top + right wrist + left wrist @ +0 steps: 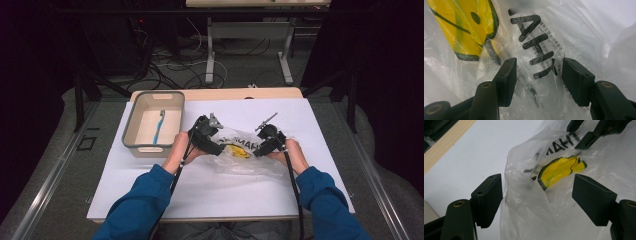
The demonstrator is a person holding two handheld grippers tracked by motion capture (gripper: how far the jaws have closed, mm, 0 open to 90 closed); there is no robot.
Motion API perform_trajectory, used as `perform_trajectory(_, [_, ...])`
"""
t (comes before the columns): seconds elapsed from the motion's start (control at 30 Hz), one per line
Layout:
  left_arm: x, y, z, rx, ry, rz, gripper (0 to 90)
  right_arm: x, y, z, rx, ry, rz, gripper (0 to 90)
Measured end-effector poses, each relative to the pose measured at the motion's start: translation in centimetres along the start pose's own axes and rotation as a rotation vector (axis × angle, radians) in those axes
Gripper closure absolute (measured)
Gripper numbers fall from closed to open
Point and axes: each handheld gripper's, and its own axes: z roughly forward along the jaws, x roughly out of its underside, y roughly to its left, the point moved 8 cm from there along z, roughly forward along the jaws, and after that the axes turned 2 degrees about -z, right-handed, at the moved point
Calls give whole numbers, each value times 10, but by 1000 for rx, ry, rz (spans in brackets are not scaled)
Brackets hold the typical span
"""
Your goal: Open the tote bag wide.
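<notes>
A person in blue sleeves works two handheld grippers over a clear plastic bag (pixel 243 155) printed with black letters and a yellow smiley face, lying crumpled on the white sheet (pixel 150 190) that covers the table, just right of a grey bin (pixel 131 131) holding a blue toothbrush (pixel 159 126). The left gripper (pixel 537 197) stands wide open at the bag's left edge; a raised fold of film sits between its jaws, brushing the left pad while the right pad stands clear. The right gripper (pixel 539 77), at the bag's far right side, is partly open, its jaws spread over the printed lettering with loose film between them and neither pad pressing. Neither gripper has a hold on the bag.
</notes>
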Motion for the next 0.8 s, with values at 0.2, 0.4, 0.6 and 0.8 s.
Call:
perform_trajectory(0.2, [7, -26, -2, 55, 9, 68, 275, 3, -1, -1, 14, 30, 3, 461])
perform_trajectory(0.4, [31, -44, 23, 115, 84, 121, 380, -8, 6, -21, 23, -16, -22, 412])
perform_trajectory(0.6, [50, -43, 43, 93, 123, 126, 465, -18, 23, -5, -19, -123, -51, 357])
perform_trajectory(0.8, [69, -41, 54, 127, 145, 104, 620, -4, 26, 1, -23, 31, -35, 759])
